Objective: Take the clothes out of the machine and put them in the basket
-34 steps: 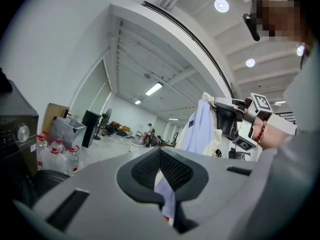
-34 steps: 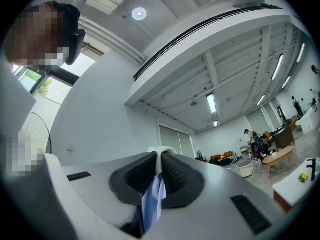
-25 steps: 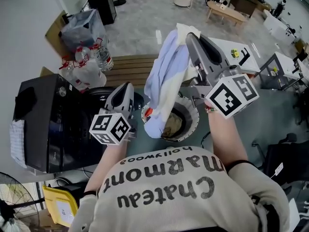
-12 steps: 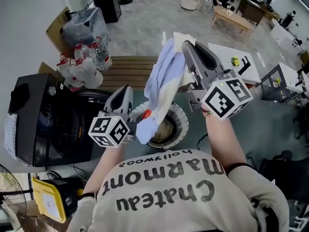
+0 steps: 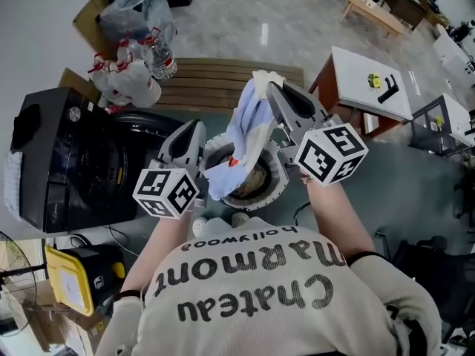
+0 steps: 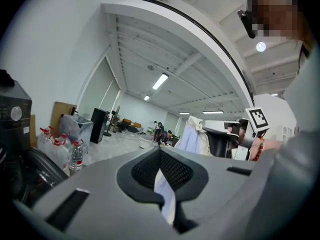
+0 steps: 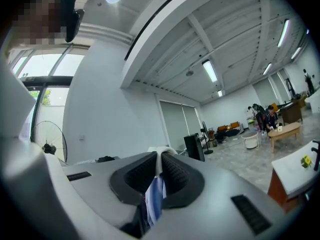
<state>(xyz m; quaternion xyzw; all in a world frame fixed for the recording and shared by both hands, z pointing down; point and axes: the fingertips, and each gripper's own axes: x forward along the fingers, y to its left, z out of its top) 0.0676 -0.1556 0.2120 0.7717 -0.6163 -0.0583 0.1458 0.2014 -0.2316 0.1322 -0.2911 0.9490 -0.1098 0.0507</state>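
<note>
A light blue and white garment (image 5: 249, 128) hangs over the round white basket (image 5: 282, 178), which holds other clothes. My right gripper (image 5: 269, 87) is shut on its top edge; in the right gripper view the cloth (image 7: 155, 199) sits pinched between the closed pads of that gripper (image 7: 161, 156). My left gripper (image 5: 196, 127) is beside the garment's lower part, at the basket's left rim. In the left gripper view a strip of pale cloth (image 6: 165, 194) is caught in the closed jaws of this gripper (image 6: 160, 151). The black washing machine (image 5: 67, 162) stands at the left.
A wooden bench (image 5: 200, 95) lies behind the basket, with water bottles (image 5: 159, 58) and bags at its left end. A white table (image 5: 371, 80) stands at the right. A yellow box (image 5: 70, 288) sits on the floor at the lower left.
Both grippers have come down with the garment, and its lower end now hangs closer to the basket. The right gripper dropped the most.
</note>
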